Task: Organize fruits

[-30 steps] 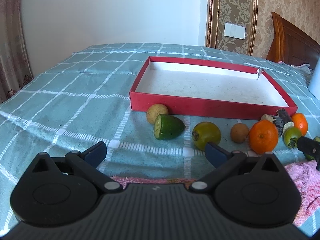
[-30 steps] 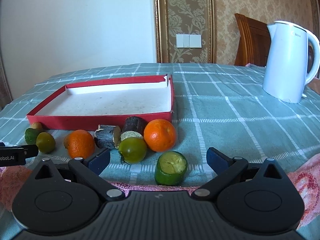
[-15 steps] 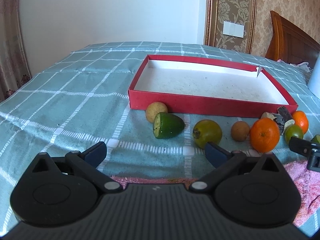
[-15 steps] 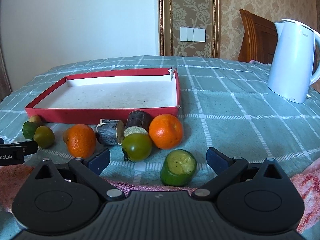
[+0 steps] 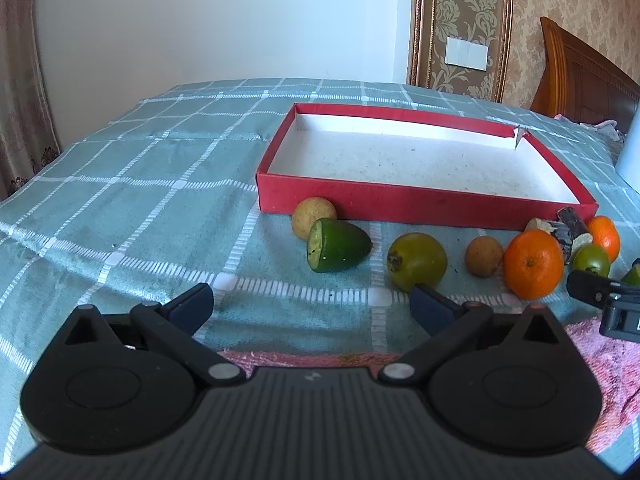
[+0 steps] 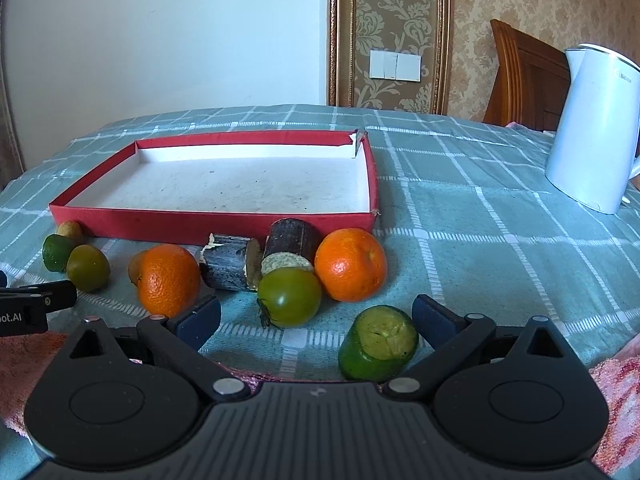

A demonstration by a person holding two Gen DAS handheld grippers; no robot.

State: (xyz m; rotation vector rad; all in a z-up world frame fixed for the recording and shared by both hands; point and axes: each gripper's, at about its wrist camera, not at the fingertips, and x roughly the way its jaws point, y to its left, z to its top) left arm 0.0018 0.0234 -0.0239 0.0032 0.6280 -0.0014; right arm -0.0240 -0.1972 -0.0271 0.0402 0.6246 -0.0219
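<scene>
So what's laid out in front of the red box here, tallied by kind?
Oranges: 2
Whole green round fruits: 2
Cut green pieces: 2
Small tan round fruits: 2
Dark cane segments: 2
Total: 10

Both views are bright with soft daylight, the white wall (image 5: 224, 24) evenly lit and slightly bluish, and the fruits throw only faint, short shadows on the checked cloth (image 5: 120, 200). Small highlights shine on the near orange (image 6: 350, 265) and the green tomato (image 6: 289, 297), and the kettle (image 6: 592, 128) is close to washed out. Fisheye bending curves the tray (image 6: 374, 184) edges and the cloth lines, the corners fall to black, and focus stays sharp across the middle
</scene>
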